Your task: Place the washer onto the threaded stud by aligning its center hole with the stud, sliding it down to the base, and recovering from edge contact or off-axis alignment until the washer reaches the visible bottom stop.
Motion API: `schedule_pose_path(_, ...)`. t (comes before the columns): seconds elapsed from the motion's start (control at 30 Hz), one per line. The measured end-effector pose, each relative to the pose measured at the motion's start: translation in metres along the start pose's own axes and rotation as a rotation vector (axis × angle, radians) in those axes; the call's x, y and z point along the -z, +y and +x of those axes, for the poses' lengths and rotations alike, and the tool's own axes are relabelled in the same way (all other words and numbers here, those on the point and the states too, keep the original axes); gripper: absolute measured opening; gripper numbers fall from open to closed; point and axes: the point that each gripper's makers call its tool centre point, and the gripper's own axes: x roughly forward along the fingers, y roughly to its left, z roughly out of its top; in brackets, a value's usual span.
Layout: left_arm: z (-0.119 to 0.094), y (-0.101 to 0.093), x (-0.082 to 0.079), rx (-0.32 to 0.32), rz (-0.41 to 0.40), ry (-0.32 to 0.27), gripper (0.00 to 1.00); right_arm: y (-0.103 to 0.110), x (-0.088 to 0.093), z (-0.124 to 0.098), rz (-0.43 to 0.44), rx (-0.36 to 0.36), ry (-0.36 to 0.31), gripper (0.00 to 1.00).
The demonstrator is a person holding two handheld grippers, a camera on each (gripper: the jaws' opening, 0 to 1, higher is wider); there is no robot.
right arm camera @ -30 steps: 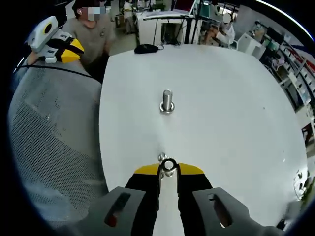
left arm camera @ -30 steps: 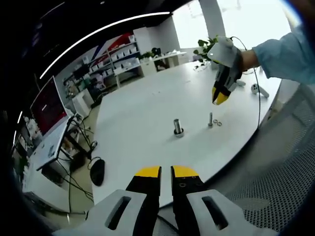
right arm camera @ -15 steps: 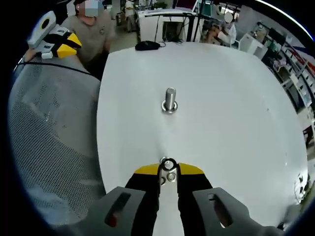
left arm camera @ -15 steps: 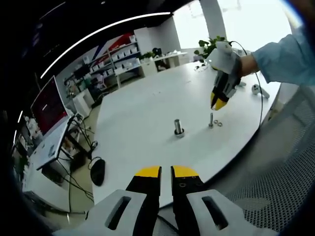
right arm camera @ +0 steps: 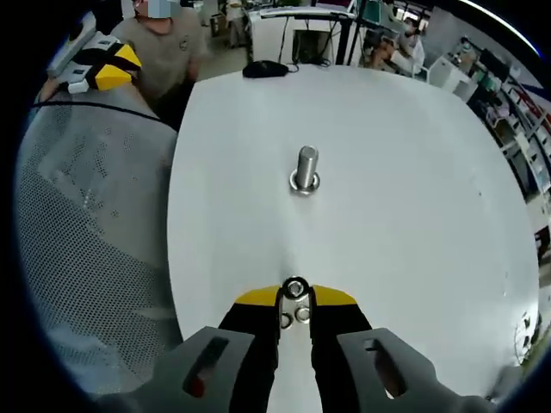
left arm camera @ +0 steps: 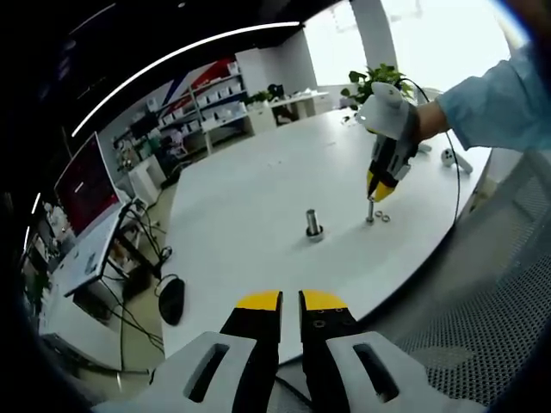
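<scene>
Yellow-tipped, my right gripper [right arm camera: 294, 297] pinches a washer [right arm camera: 295, 287] over the stud [left arm camera: 370, 210] near the table [right arm camera: 413, 172] edge, while my left gripper [left arm camera: 290, 301] hangs nearly closed, empty.

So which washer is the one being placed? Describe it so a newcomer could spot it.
On the white round table, look at the right gripper, near the table's edge. The held washer is the metal ring upright between its yellow tips, above the thin stud. Unlike the spare washers lying flat below, it is off the tabletop.
</scene>
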Motion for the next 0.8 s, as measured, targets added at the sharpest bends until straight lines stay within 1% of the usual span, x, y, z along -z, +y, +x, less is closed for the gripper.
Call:
schedule_pose_path(0.3,0.000,0.000,-0.001,-0.002,-0.001,-0.005,0.05,0.001,0.004,0.013,-0.007,-0.011,0.026,0.13)
schedule_pose_path(0.47,0.000,0.001,-0.001,-0.003,-0.004,-0.006,0.05,0.002,0.010,0.024,-0.025,-0.022,0.055,0.13)
schedule_pose_path(0.8,0.000,0.000,0.001,0.000,-0.005,0.001,0.05,0.002,0.016,0.041,-0.018,-0.039,0.087,0.13)
